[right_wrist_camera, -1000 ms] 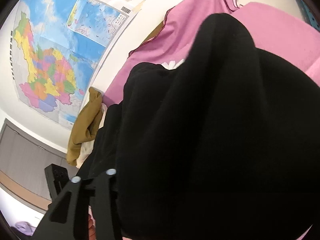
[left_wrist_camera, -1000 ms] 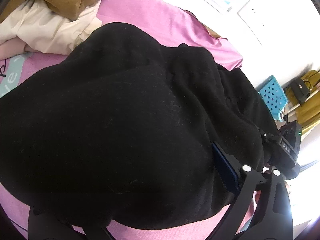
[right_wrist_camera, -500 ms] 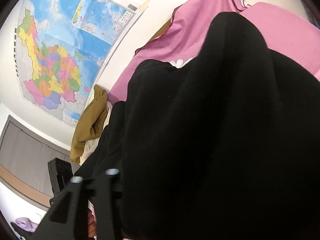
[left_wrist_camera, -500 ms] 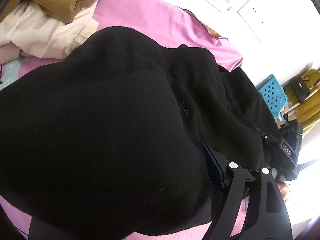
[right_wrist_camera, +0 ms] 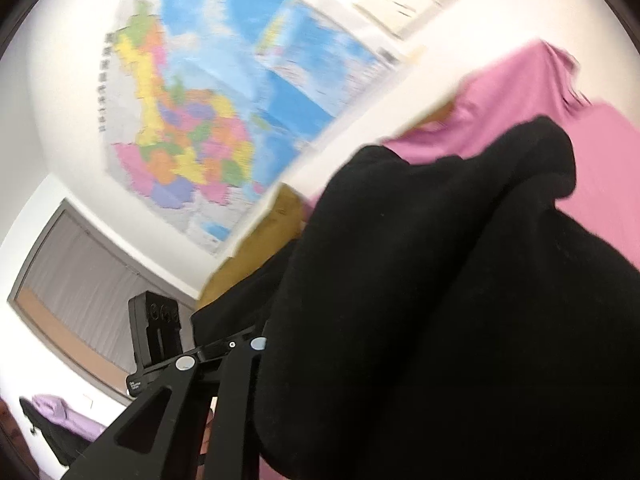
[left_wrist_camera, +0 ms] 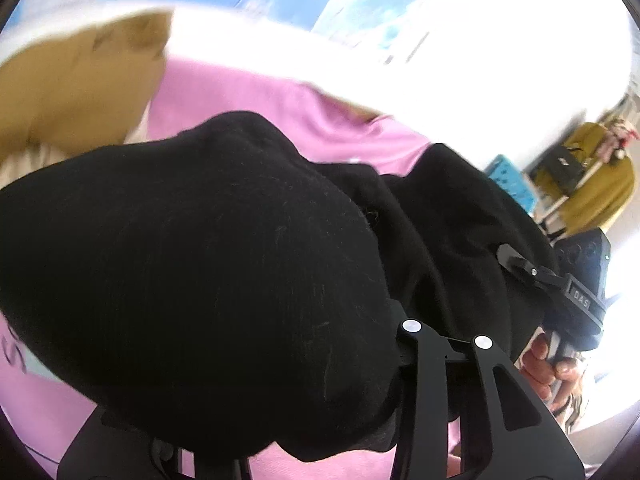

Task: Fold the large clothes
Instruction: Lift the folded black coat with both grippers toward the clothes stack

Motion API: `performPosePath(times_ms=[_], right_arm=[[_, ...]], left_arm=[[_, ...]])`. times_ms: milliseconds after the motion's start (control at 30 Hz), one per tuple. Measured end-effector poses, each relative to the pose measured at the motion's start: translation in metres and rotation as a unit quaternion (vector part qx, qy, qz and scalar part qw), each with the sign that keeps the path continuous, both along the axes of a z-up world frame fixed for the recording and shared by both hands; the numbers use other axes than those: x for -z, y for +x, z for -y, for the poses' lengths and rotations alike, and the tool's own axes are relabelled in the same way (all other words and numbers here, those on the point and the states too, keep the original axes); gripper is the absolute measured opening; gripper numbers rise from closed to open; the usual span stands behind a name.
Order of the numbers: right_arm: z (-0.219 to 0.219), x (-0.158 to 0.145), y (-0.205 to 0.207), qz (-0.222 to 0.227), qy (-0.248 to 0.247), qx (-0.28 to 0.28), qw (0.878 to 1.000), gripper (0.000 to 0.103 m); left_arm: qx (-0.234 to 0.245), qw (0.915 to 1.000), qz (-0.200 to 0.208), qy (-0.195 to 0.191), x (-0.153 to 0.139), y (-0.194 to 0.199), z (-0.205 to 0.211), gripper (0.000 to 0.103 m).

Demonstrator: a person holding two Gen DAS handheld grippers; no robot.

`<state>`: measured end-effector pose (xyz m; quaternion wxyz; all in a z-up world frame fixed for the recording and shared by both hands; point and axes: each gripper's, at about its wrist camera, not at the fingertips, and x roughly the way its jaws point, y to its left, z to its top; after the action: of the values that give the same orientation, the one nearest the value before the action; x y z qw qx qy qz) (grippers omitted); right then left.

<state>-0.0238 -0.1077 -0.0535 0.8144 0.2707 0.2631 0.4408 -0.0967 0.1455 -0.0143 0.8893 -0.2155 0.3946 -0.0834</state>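
Observation:
A large black garment (left_wrist_camera: pixel 208 264) fills the left wrist view, bunched up and raised above the pink bed sheet (left_wrist_camera: pixel 240 92). My left gripper (left_wrist_camera: pixel 280 352) is buried in its folds with the jaws closing on cloth; only one finger (left_wrist_camera: pixel 424 344) shows. In the right wrist view the same black garment (right_wrist_camera: pixel 460 300) hangs over my right gripper (right_wrist_camera: pixel 320 344), whose jaws are also closing on the cloth, one finger (right_wrist_camera: pixel 236 360) showing. Each view catches the other hand-held gripper: the right gripper (left_wrist_camera: pixel 576 292) and the left gripper (right_wrist_camera: pixel 156 332).
A brown garment (left_wrist_camera: pixel 80 80) on a pale clothes pile lies at the bed's far left. A map (right_wrist_camera: pixel 208 120) covers the wall behind the bed. A blue basket (left_wrist_camera: pixel 512 180) and yellow-green clothes (left_wrist_camera: pixel 600 184) stand right of the bed. A curtained window (right_wrist_camera: pixel 80 280) is at the left.
Both grippers have risen with the black garment, lifting it off the sheet. Their visible fingers have moved inward. Both views now tilt up toward the wall and are blurred.

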Motion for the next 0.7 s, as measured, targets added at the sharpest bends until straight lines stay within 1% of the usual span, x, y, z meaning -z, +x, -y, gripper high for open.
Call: performPosePath(times_ms=[67,167,267,300,367,400,500,567,667,700], right_arm=[[-0.008,-0.028,-0.006,0.025,0.004,-0.012,1.000,0.019],[-0.033,-0.067,-0.011,0.065,0.005,-0.023,0.998,0.019],[-0.062,-0.112,-0.010,0.108,0.012,-0.050,0.993,0.019],[-0.069,-0.121,-0.011,0.119,0.013,-0.055,0.991,0.019],[-0.094,-0.151,-0.004,0.138,0.025,-0.073,0.987,0.019],[-0.104,-0.161,0.001,0.144,0.031,-0.079,0.986,0.019],[-0.158,-0.191,0.018,0.160,0.045,-0.105,0.980,0.019],[-0.195,-0.205,0.031,0.157,0.055,-0.128,0.978,0.019],[-0.261,-0.220,0.051,0.162,0.051,-0.152,0.974,0.019],[-0.285,-0.220,0.060,0.153,0.053,-0.164,0.973,0.019]], left_arm=[[0.010,0.9998,0.020,0.002,-0.026,0.000,-0.004,0.037],[0.005,0.9984,0.052,0.021,-0.066,0.001,-0.017,0.036],[-0.013,0.9956,0.084,0.040,-0.107,-0.001,-0.043,0.036],[-0.026,0.9939,0.096,0.048,-0.121,-0.003,-0.057,0.036],[-0.054,0.9903,0.113,0.058,-0.143,-0.005,-0.083,0.036],[-0.067,0.9878,0.124,0.066,-0.155,-0.007,-0.100,0.036],[-0.122,0.9789,0.140,0.084,-0.181,-0.013,-0.152,0.036],[-0.176,0.9680,0.147,0.102,-0.193,-0.017,-0.189,0.036],[-0.229,0.9546,0.148,0.120,-0.200,-0.017,-0.240,0.036],[-0.245,0.9497,0.146,0.129,-0.201,-0.017,-0.260,0.036]])
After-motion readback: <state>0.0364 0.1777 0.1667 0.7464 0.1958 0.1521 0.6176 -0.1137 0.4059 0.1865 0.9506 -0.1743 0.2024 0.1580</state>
